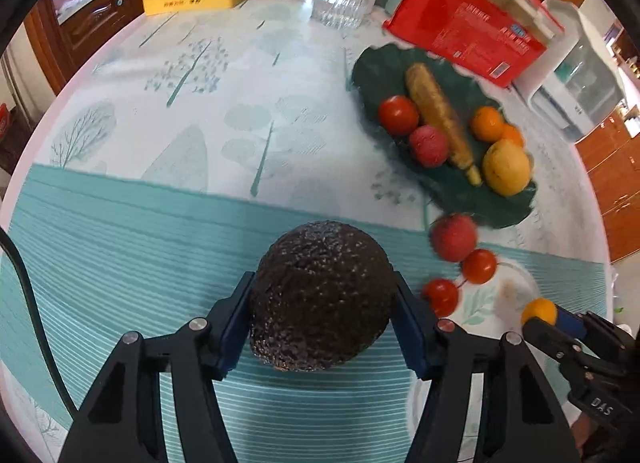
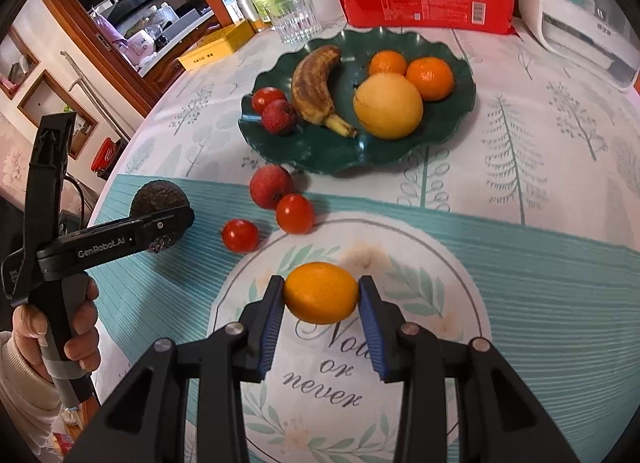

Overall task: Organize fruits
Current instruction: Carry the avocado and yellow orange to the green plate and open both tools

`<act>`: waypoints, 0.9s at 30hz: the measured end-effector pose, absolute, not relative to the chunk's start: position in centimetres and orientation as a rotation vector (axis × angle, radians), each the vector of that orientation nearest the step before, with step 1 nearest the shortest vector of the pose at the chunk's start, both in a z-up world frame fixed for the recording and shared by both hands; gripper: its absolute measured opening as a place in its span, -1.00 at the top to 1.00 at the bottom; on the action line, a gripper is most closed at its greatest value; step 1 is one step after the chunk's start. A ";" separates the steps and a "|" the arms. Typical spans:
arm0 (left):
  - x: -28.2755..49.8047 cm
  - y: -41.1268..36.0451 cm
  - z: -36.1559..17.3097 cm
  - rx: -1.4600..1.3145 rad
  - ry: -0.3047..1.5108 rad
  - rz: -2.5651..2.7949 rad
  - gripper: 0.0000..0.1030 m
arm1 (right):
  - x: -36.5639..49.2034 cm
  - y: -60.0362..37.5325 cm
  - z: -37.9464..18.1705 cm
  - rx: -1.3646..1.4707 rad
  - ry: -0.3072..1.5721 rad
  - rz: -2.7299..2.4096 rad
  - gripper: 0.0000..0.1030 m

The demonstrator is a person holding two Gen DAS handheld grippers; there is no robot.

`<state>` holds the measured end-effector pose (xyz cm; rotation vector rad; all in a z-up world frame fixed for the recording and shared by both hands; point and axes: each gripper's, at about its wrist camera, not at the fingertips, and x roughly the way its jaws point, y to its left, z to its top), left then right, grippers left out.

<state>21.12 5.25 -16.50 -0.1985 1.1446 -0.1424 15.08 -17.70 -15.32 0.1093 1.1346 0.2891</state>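
On the bench, a plate toward the back holds a banana, oranges and small fruits, three small fruits lie just before it, an avocado sits to their left, and a citrus fruit lies nearest.

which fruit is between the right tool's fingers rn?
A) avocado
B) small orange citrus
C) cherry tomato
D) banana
B: in the right wrist view the right tool has its blue pads pressed on both sides of a small orange citrus over the printed placemat; the avocado sits in the left tool, and the banana lies on the green plate.
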 end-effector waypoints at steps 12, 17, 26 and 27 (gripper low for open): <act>26.2 1.2 -6.4 -0.097 0.979 -0.251 -0.21 | 22.2 -19.1 -6.0 0.098 0.949 0.268 0.28; 30.0 -0.1 -3.5 -0.053 0.937 -0.252 -0.21 | 26.5 -19.8 -2.4 0.068 0.884 0.227 0.28; 36.6 -2.4 -7.1 0.033 1.001 -0.234 -0.21 | 34.1 -20.6 -4.9 0.067 0.947 0.150 0.27; 36.9 -2.5 -7.8 0.039 1.012 -0.233 -0.21 | 34.8 -20.6 -5.9 0.069 0.968 0.143 0.27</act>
